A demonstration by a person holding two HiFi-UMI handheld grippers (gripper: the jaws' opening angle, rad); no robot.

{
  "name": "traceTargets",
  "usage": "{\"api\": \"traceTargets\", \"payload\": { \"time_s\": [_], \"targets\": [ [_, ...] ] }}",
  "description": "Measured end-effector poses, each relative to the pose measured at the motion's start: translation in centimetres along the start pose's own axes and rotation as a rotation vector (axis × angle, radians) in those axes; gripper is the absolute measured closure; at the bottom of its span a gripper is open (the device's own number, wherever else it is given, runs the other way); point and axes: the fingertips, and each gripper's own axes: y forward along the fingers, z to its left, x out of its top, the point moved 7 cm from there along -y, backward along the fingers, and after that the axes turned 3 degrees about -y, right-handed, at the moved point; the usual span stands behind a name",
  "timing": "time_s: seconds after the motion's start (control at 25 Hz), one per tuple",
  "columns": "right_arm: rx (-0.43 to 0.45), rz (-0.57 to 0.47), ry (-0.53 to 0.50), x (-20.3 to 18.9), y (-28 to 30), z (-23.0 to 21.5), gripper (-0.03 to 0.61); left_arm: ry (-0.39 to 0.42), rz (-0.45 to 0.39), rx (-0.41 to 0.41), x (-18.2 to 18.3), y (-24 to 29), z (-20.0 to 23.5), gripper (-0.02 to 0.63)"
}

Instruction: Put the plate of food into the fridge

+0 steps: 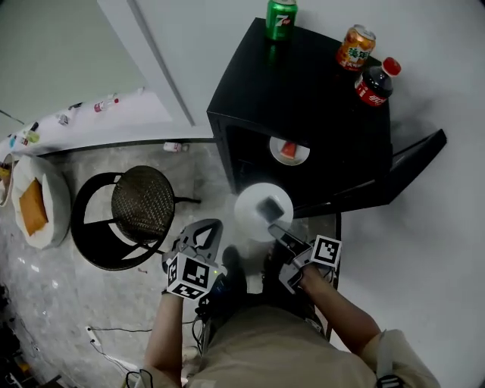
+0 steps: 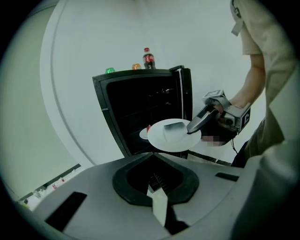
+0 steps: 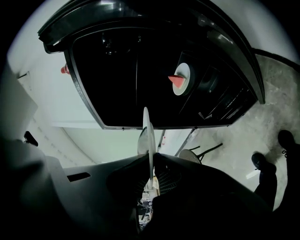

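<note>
**A:** Where is the plate?

**B:** The white plate (image 1: 250, 216) hangs in the air just in front of the open fridge (image 1: 303, 98), not yet inside. The right gripper (image 1: 274, 226) has its jaws pinched down on the near rim. The left gripper (image 1: 203, 235) is off to the side, jaws closed with nothing between them.

**A:** How will it handle?

**B:** Stiff and smooth, I'd judge. It is probably light, but it could chip if it knocks the fridge frame. Held by one edge it will want to droop, and the grey slice of food (image 1: 270, 206) could slide if it tips. The rim is the only sensible hold, so keep it level.

**A:** And the count?

**B:** Two plates: this one, and a second plate (image 1: 289, 151) carrying a red wedge (image 3: 176, 80), already inside. On the fridge top are two cans, a green can (image 1: 281, 19) and an orange can (image 1: 356, 47), and one bottle (image 1: 377, 82). There is one chair (image 1: 142, 203) beside the fridge.
</note>
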Motion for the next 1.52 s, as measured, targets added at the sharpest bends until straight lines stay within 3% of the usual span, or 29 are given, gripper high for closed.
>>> {"api": "traceTargets", "payload": {
  "time_s": [0.36,0.64,0.92,1.52],
  "targets": [
    [-0.035,-0.11,0.015,-1.1,3.6,-3.1,0.549,0.004,-0.008,-0.104,-4.0,1.1,3.0,0.606],
    [-0.049,-0.178,0.008,0.2,5.5,-5.9,0.549,-0.002,-0.011,-0.143,-5.5,2.7,3.4,0.606],
    [-0.064,-0.173,0.024,1.4,6.2,-8.6,0.549,0.004,0.016,-0.175,-5.6,4.5,2.4,0.606],
    [-0.111,-0.158,0.044,3.3,6.8,-14.2,0.549,-0.085,0.08,-0.172,-8.7,8.3,1.2,0.606]
  ]
}}
